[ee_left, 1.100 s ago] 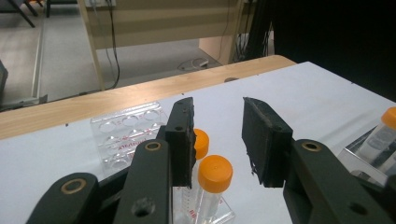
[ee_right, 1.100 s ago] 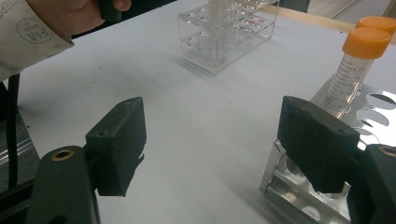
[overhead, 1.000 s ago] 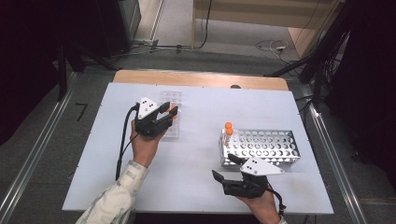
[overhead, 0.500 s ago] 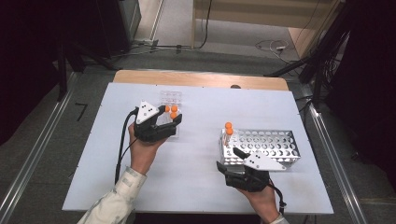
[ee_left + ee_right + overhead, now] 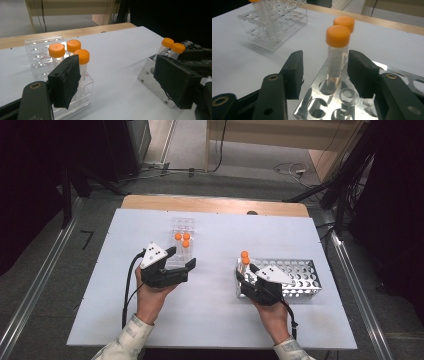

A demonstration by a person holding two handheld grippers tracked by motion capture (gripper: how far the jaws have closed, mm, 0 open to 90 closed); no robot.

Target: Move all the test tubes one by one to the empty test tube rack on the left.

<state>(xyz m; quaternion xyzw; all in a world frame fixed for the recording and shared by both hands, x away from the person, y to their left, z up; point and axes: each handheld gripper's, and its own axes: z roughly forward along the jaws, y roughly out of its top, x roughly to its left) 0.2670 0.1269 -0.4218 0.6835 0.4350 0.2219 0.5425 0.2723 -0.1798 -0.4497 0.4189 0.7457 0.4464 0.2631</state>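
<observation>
Orange-capped tubes are what you are moving: three now stand in the clear rack (image 5: 181,236), and two are left at the near-left corner of the metal rack (image 5: 290,275). A second ago your left gripper (image 5: 186,266) was pressed over the clear rack with a tube between its jaws; since then the jaws have been opening, and they now stand spread with nothing between them, drawn back to the side of the clear rack nearest you. That third tube (image 5: 82,56) is seated, so that delivery looks finished.

Your right gripper (image 5: 324,72) has meanwhile slid up to the metal rack's corner, and its jaws have just been closing. They straddle the nearer tube (image 5: 337,50) of the two, but in the right gripper view a gap shows on each side of it, so the pads are not yet pinching. The likely next step is to finish that squeeze and lift straight up.

Your left hand (image 5: 150,295) lies low with its forearm angled in from the bottom, jaws pointing toward the metal rack. Your right hand (image 5: 272,312) is beside the metal rack, on your side of it, jaws aimed at the corner tubes.
</observation>
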